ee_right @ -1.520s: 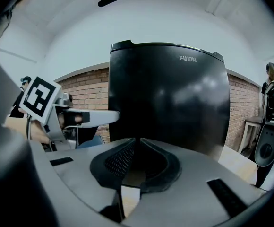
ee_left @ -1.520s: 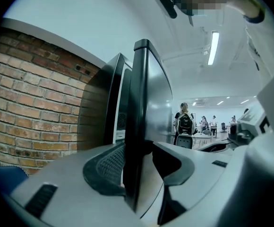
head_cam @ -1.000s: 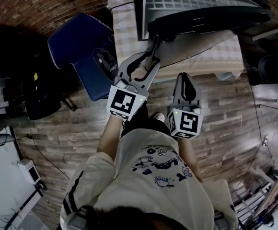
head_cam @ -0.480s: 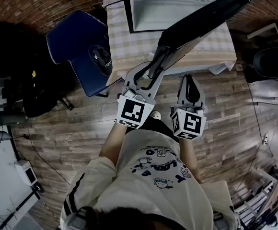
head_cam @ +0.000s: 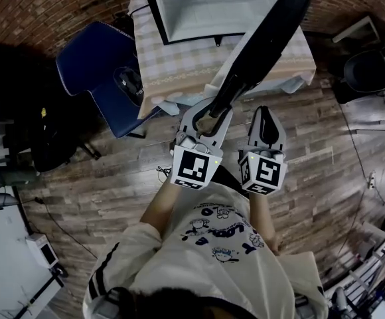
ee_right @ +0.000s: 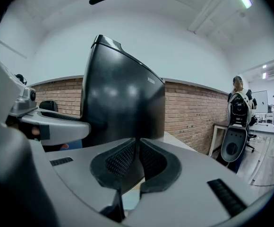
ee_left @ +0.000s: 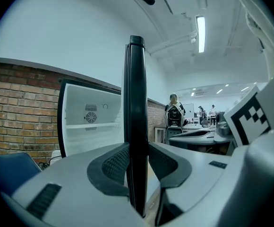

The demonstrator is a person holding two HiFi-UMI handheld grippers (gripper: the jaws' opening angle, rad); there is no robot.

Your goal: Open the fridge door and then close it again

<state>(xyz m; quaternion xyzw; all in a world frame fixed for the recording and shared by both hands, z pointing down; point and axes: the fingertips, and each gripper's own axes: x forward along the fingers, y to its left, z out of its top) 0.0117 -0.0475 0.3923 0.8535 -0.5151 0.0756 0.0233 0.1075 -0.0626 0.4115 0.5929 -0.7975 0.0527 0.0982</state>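
**Head view**
- Fridge door (head_cam: 265, 38): black and seen edge-on, running from the upper right down to my tongs. Over the last second it has swung from lying nearly across the cabinet to standing well clear of it.
- Fridge (head_cam: 199, 5): left of the door, its white inside now laid bare. It appears to stand on the desk (head_cam: 179, 72) with the checked cloth.
- My left tongs (head_cam: 214, 105): clamped across the door's near free edge.
- My right tongs (head_cam: 264, 115): just right of the door and apart from it, carrying nothing.
- Blue chair (head_cam: 89, 65): well left of the door, on the plank floor.

**Left gripper view**
- The door's edge stands upright between my pads, and both pads press on it. These jaws have just been closing further on it.
- The white fridge interior lies left of the door, with a brick wall beside it.

**Right gripper view**
- My jaws are together with nothing between them.
- The door's glossy outer face rises just beyond them.

**Judgement**
- The opening half looks all but done. What remains is to reverse the swing and bring the door home against the cabinet
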